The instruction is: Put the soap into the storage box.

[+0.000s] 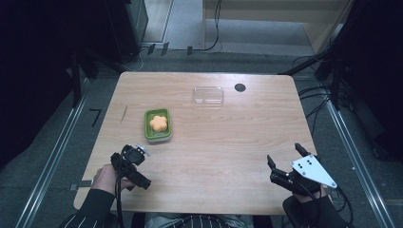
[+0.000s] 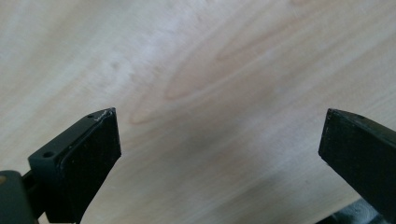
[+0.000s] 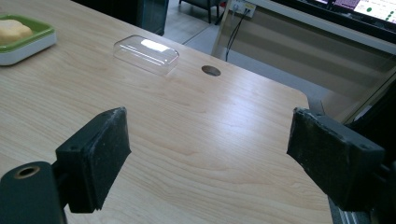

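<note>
Matt pale wood table [image 1: 228, 156], glossy clear plastic lid [image 1: 208, 95], green plastic tray [image 1: 148, 130].

A green soap dish [image 1: 158, 125] with a white base sits on the table's left-centre, open, holding a flower-shaped orange soap [image 1: 159, 123] — it lies flat in the middle of the dish. A clear plastic lid [image 1: 208, 95] rests well apart from it, farther back and to the right — near a small dark hole [image 1: 240, 87] in the tabletop.
</note>
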A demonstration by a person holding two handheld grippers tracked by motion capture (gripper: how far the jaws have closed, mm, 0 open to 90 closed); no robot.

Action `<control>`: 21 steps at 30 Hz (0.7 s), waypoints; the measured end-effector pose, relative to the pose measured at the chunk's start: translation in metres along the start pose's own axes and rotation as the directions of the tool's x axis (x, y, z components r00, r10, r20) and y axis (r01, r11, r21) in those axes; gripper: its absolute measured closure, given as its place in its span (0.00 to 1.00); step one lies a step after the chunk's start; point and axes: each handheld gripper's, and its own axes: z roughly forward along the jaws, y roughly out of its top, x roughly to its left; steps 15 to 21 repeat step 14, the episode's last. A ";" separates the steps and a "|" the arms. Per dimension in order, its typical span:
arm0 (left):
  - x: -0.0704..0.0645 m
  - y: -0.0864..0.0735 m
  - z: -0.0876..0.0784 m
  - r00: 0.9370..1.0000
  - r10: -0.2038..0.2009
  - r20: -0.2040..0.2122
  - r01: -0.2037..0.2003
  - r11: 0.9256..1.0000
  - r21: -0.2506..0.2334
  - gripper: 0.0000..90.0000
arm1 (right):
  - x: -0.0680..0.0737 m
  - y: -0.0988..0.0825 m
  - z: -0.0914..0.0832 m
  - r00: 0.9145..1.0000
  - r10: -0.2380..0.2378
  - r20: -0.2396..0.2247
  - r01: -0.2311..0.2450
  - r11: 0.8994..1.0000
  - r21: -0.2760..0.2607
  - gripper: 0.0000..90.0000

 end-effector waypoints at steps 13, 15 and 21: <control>0.000 -0.006 0.007 1.000 -0.015 0.008 0.015 1.000 0.015 0.00 | 0.000 0.000 0.000 1.000 -0.005 -0.001 0.005 1.000 0.000 0.15; 0.000 -0.006 0.007 1.000 -0.017 0.004 0.017 1.000 0.012 0.00 | 0.000 0.000 0.000 1.000 -0.007 -0.002 0.007 1.000 -0.001 0.15; 0.000 -0.006 0.007 1.000 -0.017 0.004 0.017 1.000 0.012 0.00 | 0.000 0.000 0.000 1.000 -0.007 -0.002 0.007 1.000 -0.001 0.15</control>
